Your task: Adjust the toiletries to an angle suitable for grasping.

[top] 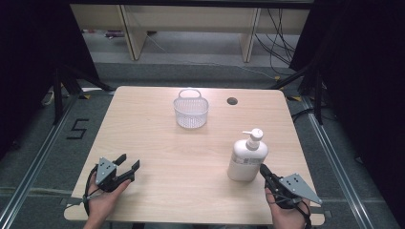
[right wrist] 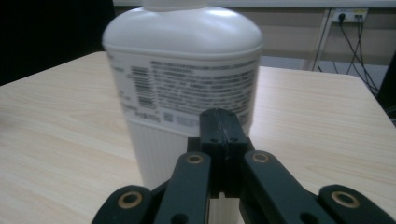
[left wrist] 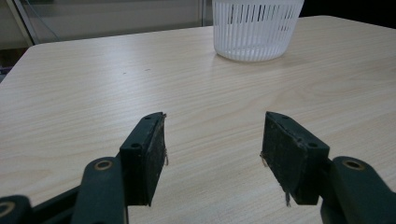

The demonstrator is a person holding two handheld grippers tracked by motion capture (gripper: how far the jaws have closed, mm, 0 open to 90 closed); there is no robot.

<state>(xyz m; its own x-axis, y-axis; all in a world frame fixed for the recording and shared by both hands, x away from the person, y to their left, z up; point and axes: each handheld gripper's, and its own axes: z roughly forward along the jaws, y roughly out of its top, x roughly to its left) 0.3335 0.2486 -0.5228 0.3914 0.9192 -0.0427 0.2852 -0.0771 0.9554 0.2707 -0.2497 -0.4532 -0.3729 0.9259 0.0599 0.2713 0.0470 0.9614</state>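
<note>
wood table (top: 157, 157) is the biggest thing here, light grain top w/ rounded corners and a small dark round hole (top: 232, 101) near the far edge, right of centre. next down in size: the white pump bottle (top: 247, 157), standing upright on the right half of the table, nearer my side than the far edge, pump head on top w/ nozzle pointing left in the high view. in the right gripper view the bottle (right wrist: 182, 84) sits right in front of my jaws, printed label facing me, ribbed lower body below it. then the white slotted basket (top: 191, 110), upright w/ its handle up, at the far middle of the table, well apart from the bottle; from the left gripper view the basket (left wrist: 254, 28) is ahead and a bit to the right, nothing seen inside it from here. my left gripper (top: 128, 167) is near the front left corner of the table, pointing fwd; its jaws stand wide apart w/ bare table between the pads, holding nothing. my right gripper (top: 263, 170) is at the front right, jaws pressed fully together w/ nothing between them, tips just beside the bottle's base; can't tell if they touch it.
</note>
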